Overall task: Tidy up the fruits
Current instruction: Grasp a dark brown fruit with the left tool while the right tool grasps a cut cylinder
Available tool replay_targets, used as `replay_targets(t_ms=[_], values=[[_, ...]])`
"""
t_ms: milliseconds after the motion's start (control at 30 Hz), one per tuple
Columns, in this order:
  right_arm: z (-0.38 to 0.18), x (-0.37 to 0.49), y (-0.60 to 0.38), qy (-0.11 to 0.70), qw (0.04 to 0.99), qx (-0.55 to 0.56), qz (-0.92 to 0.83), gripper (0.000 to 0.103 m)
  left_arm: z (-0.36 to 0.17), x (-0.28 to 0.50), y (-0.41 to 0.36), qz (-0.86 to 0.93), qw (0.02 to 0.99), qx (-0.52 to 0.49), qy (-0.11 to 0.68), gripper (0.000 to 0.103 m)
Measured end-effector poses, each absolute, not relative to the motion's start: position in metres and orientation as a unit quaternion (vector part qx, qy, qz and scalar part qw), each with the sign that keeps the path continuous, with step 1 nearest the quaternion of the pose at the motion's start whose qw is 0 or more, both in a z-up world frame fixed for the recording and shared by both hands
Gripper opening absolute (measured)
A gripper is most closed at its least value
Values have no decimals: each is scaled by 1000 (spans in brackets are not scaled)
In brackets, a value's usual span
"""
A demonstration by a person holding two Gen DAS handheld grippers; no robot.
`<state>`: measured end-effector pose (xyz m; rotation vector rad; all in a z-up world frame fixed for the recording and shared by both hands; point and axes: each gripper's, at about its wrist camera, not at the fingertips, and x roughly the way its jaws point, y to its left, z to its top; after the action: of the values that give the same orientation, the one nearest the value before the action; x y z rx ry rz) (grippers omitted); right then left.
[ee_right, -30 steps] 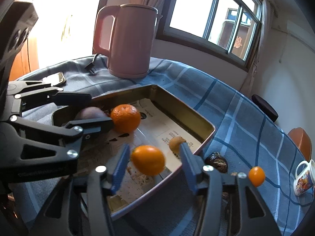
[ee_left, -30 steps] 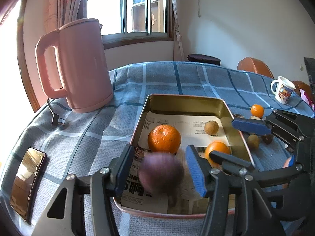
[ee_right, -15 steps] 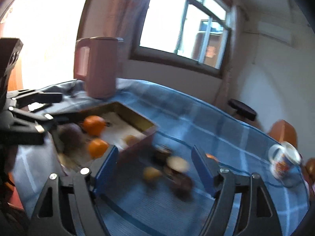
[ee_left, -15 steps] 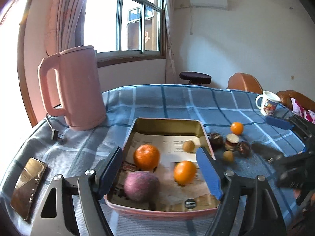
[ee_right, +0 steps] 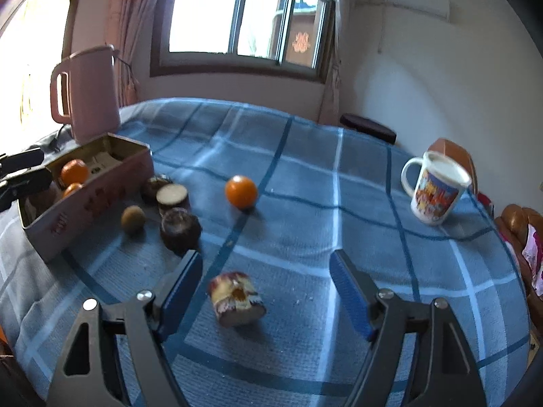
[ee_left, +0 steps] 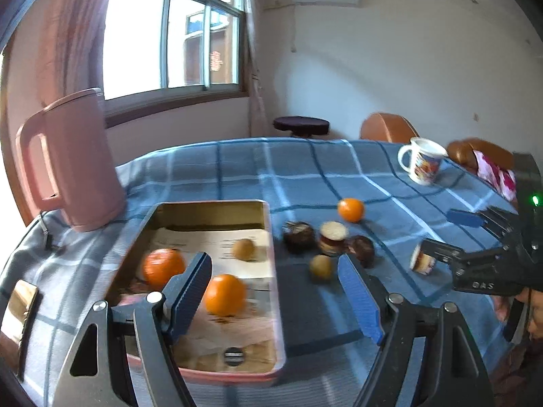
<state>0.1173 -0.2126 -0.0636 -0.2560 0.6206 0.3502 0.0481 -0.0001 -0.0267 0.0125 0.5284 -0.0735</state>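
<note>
The metal tray (ee_left: pixel 271 244) holds two oranges (ee_left: pixel 224 293) and a small brown fruit (ee_left: pixel 243 249) on paper. My left gripper (ee_left: pixel 273 261) hovers open and empty over the tray's right rim. On the checked cloth beside the tray (ee_right: pixel 85 203) lie a loose orange (ee_right: pixel 241 191), dark round fruits (ee_right: pixel 180 225), a cut half (ee_right: pixel 172 195) and a small brown fruit (ee_right: pixel 133 218). My right gripper (ee_right: pixel 264 261) is open low over the cloth. A cut fruit piece (ee_right: pixel 237 298) lies between its fingers, and neither pad touches it.
A pink kettle (ee_left: pixel 71 162) stands behind the tray at the left, and a phone (ee_left: pixel 18 308) lies near the left table edge. A printed mug (ee_right: pixel 434 190) sits at the far right. Brown chairs (ee_left: pixel 390 129) and a dark stool (ee_left: pixel 301 125) ring the table's far side.
The left gripper let go of a purple fruit and the right one let go of an orange, both into the tray. Both opened wider, and the right swung right to the cut piece.
</note>
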Motion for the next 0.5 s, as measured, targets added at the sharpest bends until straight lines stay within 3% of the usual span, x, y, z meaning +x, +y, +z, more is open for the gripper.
replay_targets(t_ms=[167, 500], values=[[-72, 125, -219, 334, 920, -114, 173, 62, -32, 57, -25, -56, 961, 28, 269, 78], [-73, 124, -219, 342, 908, -97, 221, 61, -43, 78, -49, -81, 950, 37, 299, 78]])
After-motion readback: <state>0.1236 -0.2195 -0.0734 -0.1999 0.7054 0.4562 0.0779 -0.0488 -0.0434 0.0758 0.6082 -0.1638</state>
